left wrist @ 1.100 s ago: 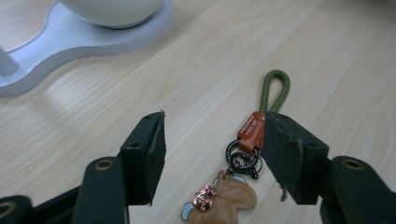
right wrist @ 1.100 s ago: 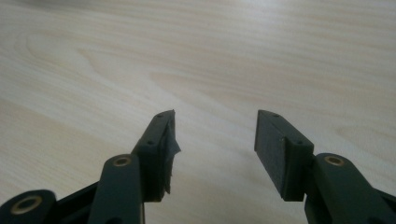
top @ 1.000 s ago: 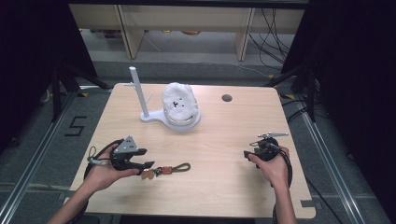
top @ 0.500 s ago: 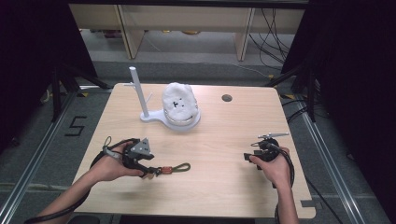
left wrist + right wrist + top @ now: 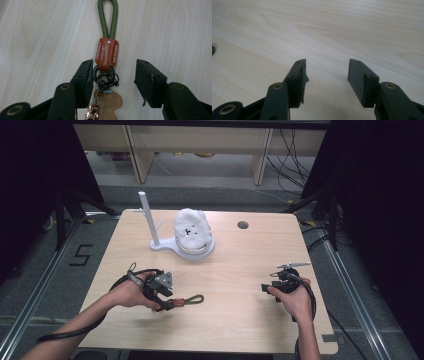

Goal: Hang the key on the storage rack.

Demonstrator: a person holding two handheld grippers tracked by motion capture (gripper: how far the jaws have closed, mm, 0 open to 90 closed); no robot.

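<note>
A keychain lies flat on the wooden table (image 5: 235,285): a green cord loop (image 5: 107,17), a brown leather tab (image 5: 107,53), black rings (image 5: 106,78) and a tan charm (image 5: 107,103). In the high view the cord loop (image 5: 192,300) points right from my left gripper (image 5: 167,304). My left gripper (image 5: 113,75) stands open, its jaws on either side of the rings, the left jaw close against them. At the table's right my right gripper (image 5: 264,289) is open over bare wood, and the right gripper view shows nothing between its jaws (image 5: 327,75).
A white stand with an upright post (image 5: 147,217) and a white lumpy object on its round base (image 5: 190,232) sits at the back centre. A dark round hole (image 5: 243,225) is in the tabletop at back right. Cables trail from both grippers.
My left hand has moved a little to the right and down toward the keychain, so the jaws now straddle its rings. The right hand has stayed put.
</note>
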